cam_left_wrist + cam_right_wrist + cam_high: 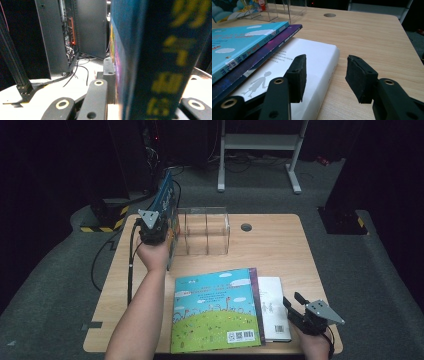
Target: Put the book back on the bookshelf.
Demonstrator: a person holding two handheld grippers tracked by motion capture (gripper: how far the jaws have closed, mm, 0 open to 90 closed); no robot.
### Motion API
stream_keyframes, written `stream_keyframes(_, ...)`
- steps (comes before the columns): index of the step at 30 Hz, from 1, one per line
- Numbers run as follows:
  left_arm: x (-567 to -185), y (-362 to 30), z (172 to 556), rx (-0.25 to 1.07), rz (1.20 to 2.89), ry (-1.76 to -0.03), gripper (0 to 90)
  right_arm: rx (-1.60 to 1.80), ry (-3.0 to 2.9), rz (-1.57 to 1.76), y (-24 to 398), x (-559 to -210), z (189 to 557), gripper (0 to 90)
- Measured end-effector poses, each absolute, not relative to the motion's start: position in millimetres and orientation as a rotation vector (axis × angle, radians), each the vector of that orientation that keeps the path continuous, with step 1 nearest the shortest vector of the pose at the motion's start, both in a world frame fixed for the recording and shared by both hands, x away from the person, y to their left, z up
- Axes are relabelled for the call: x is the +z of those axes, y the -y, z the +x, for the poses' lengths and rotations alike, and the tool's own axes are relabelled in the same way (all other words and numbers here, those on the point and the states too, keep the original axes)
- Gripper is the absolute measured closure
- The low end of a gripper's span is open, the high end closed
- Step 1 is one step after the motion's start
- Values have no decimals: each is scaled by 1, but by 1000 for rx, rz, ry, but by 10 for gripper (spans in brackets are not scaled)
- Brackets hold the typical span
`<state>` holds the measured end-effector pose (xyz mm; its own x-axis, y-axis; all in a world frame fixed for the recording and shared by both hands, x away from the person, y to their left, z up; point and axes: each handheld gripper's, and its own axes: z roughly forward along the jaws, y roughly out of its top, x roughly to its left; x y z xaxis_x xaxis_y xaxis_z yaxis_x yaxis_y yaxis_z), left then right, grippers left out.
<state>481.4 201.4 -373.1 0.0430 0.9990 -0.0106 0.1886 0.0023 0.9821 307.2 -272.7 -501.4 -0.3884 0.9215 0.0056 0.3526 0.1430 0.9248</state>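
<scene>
My left gripper [152,229] is shut on a dark blue picture book [165,200] and holds it upright on its edge, just left of a clear acrylic divider rack [202,232]. In the left gripper view the book's spine [155,62] with yellow lettering stands between the jaws of my left gripper [140,82]. My right gripper [298,311] stands open at the front right, over the right edge of a white book [272,307]. In the right gripper view nothing sits between the pads of my right gripper [328,75], and the white book [312,62] lies just under the left jaw.
A light blue picture book [215,310] lies on a purple book [255,290], both overlapping the white book. The wooden table [280,245] has a round cable hole [246,227] at the back. A white stand [260,150] and dark cabinets lie beyond.
</scene>
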Motion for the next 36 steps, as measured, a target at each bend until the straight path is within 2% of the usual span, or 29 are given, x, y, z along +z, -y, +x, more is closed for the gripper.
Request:
stream_keyframes(25,-375,-217,476,1060,1387,-1313,793,1216,-1850,1210,268,-503,307,504)
stream_keyframes(36,-374,-219,475,1060,1394,-1302,724,1215,-1854,1212,267,-504,306,504)
